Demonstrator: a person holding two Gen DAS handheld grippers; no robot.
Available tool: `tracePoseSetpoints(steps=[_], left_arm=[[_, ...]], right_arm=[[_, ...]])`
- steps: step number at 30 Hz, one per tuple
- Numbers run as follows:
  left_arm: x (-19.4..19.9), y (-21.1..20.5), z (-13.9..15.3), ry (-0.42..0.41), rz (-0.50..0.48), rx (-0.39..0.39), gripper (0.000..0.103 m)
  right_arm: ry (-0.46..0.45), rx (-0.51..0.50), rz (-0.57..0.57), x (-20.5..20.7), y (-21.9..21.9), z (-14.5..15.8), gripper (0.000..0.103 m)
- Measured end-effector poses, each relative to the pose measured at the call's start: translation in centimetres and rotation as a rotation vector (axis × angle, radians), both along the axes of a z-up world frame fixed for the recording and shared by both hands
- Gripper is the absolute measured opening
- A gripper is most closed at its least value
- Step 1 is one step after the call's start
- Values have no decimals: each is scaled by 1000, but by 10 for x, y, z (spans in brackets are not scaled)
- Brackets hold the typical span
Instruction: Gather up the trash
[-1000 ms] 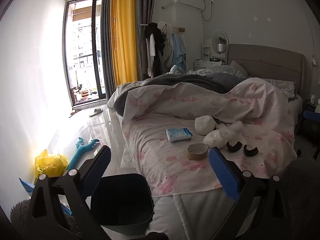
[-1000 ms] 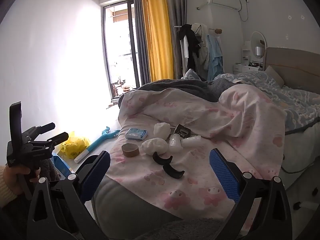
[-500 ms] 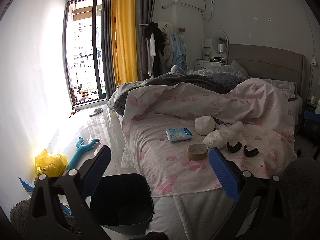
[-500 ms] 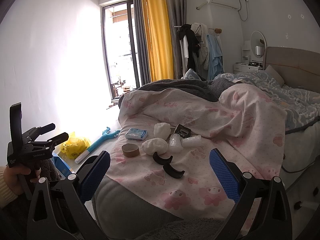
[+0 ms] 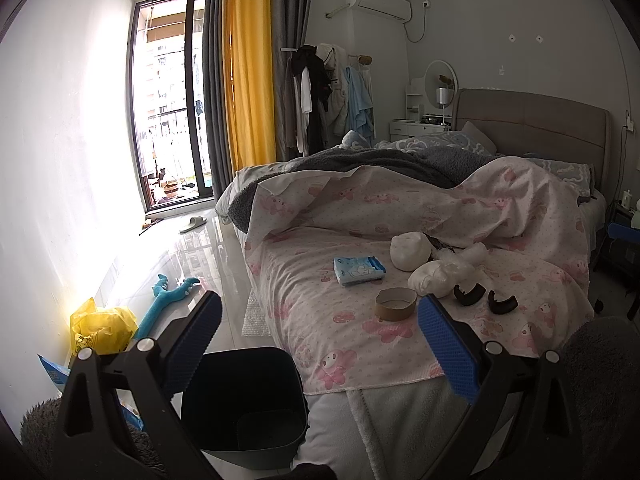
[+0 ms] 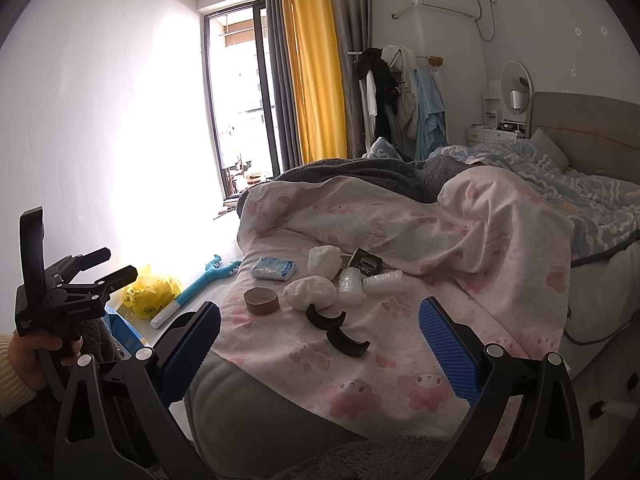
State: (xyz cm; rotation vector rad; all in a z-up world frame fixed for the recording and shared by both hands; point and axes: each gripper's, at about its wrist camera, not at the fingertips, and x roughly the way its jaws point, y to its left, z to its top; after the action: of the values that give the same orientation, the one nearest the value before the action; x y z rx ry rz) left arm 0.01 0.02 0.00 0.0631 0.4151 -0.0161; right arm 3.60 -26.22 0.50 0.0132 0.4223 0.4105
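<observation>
Trash lies on the pink bedspread (image 5: 320, 312): a cardboard tape ring (image 5: 395, 303) (image 6: 261, 300), a blue tissue pack (image 5: 358, 270) (image 6: 273, 268), white crumpled wads (image 5: 438, 276) (image 6: 311, 293), clear plastic pieces (image 6: 372, 282) and two black curved pieces (image 5: 484, 298) (image 6: 334, 328). A dark bin (image 5: 240, 400) stands on the floor at the bed's foot. My left gripper (image 5: 316, 344) is open and empty above the bin. My right gripper (image 6: 320, 344) is open and empty before the bed; the left gripper (image 6: 104, 268) shows at its left.
A yellow bag (image 5: 100, 326) (image 6: 150, 290) and a blue toy (image 5: 168, 300) (image 6: 208, 276) lie on the floor by the white wall. A grey blanket (image 5: 380, 164) and a clothes rack (image 5: 328, 96) are behind. A grey fuzzy rug (image 6: 360, 460) lies near me.
Both grippers have drifted only slightly; the right one has edged a little closer to the bed. Nothing was grasped or moved.
</observation>
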Motion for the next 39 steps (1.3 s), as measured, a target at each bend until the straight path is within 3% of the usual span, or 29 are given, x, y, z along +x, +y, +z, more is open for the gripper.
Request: tracePoseSetpoints(steps=[39], left_arm=[[-1, -3, -2, -4, -11, 18, 100]], right_arm=[[3, 3, 0, 1, 0, -1, 100]])
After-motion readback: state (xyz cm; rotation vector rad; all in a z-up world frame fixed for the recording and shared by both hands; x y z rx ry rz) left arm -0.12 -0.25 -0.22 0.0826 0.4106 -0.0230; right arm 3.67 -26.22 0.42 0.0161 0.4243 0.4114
